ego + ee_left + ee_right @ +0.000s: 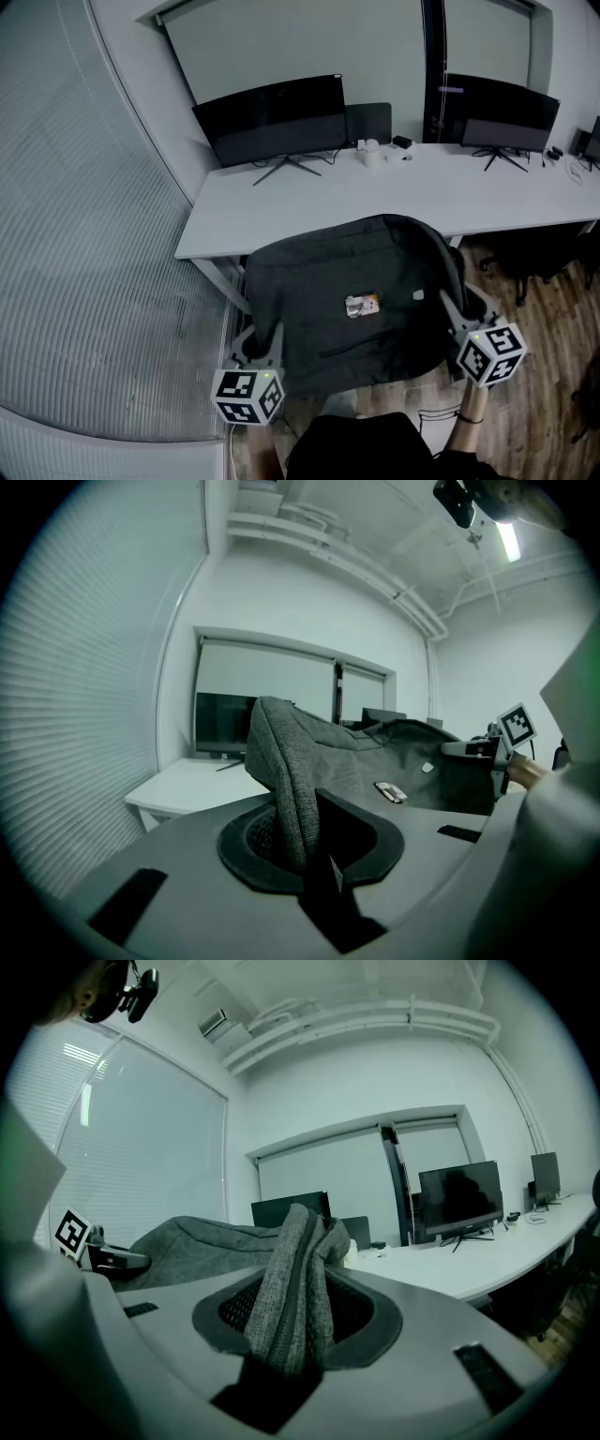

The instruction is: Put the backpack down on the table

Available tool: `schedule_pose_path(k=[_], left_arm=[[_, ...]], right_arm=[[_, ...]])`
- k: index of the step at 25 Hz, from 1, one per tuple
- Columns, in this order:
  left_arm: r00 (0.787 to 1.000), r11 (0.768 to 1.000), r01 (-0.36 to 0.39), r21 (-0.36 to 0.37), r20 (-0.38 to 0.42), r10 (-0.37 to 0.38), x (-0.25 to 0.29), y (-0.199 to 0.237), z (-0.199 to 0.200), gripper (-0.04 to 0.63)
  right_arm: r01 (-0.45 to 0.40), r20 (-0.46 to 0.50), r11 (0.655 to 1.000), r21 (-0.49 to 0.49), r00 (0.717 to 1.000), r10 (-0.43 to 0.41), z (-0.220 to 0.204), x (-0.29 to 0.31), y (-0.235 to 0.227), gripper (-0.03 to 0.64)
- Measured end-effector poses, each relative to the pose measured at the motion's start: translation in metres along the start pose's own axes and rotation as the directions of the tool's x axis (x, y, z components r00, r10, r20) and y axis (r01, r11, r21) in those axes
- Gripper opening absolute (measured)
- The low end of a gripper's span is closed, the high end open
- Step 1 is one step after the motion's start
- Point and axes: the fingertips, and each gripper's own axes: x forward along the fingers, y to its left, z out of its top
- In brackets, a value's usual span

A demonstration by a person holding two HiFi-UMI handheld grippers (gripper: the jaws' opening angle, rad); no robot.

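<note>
A dark grey backpack hangs flat between my two grippers, its far edge over the front edge of the white table. A small tag sits on its upper face. My left gripper is shut on the backpack's left edge, where grey fabric is pinched between the jaws. My right gripper is shut on the right edge, with a thick fold of fabric bunched in its jaws. Both grippers hold the bag level in front of the table.
On the table stand two dark monitors, a laptop-like screen and small white items. Window blinds fill the left side. Dark chairs stand on the wooden floor at right.
</note>
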Motion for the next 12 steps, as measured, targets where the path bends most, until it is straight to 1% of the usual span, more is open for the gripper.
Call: schedule_pose_path(k=[6, 12], left_arm=[[1.0, 1.0, 0.008, -0.013, -0.006, -0.008, 0.03, 0.014, 0.002, 0.06], [1.0, 1.0, 0.014, -0.01, -0.001, -0.014, 0.073, 0.037, 0.014, 0.06]], right_arm=[[0.004, -0.012, 1.0, -0.006, 1.0, -0.004, 0.003, 0.029, -0.009, 0.138], [0.019, -0.007, 1.0, -0.005, 1.0, -0.019, 0.011, 0.073, -0.019, 0.138]])
